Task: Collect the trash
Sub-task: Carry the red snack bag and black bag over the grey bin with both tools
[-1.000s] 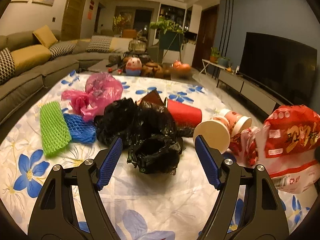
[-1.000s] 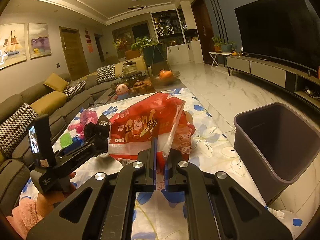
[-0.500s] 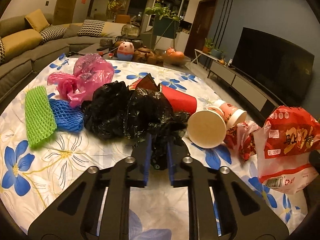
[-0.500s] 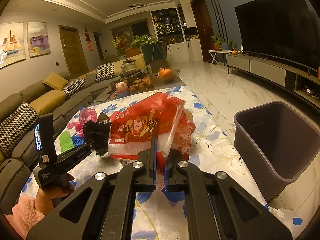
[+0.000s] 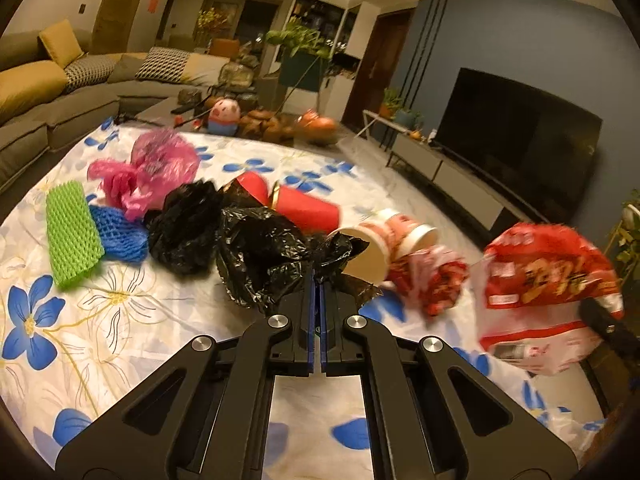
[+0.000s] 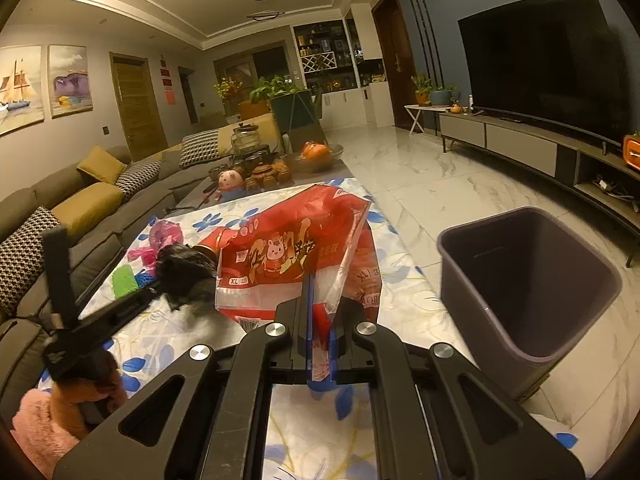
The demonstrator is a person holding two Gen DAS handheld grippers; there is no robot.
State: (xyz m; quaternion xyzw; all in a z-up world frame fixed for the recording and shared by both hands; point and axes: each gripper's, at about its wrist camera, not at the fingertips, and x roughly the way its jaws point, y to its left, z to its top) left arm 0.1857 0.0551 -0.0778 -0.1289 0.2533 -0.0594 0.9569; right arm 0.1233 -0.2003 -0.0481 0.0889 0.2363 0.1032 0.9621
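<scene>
The left gripper [image 5: 319, 280] is clenched on a crinkled, glossy black bag [image 5: 260, 256], its blue-edged fingers pinching a fold at the bag's near side above a floral cloth [image 5: 120, 320] that covers the table. A second crumpled black bag [image 5: 188, 228] sits just to the left, touching a blue foam net [image 5: 120, 232] and a ribbed green net [image 5: 72, 236] lying flat beside it. Behind them lies thin, wrinkled pink plastic [image 5: 156, 172]. A red paper cup [image 5: 308, 210] lies on its side behind the held bag, and a printed cup [image 5: 380, 240] lies tipped with its pale round mouth facing the camera, next to a crushed red wrapper [image 5: 436, 280]. The right gripper [image 6: 322, 300] is closed on a large red and white film packet [image 6: 296, 264] with a cartoon print and a clear lower band, held up over the cloth's right part. A dark, smooth, square-mouthed bin [image 6: 528, 280] stands on the marble floor just right of the table.
</scene>
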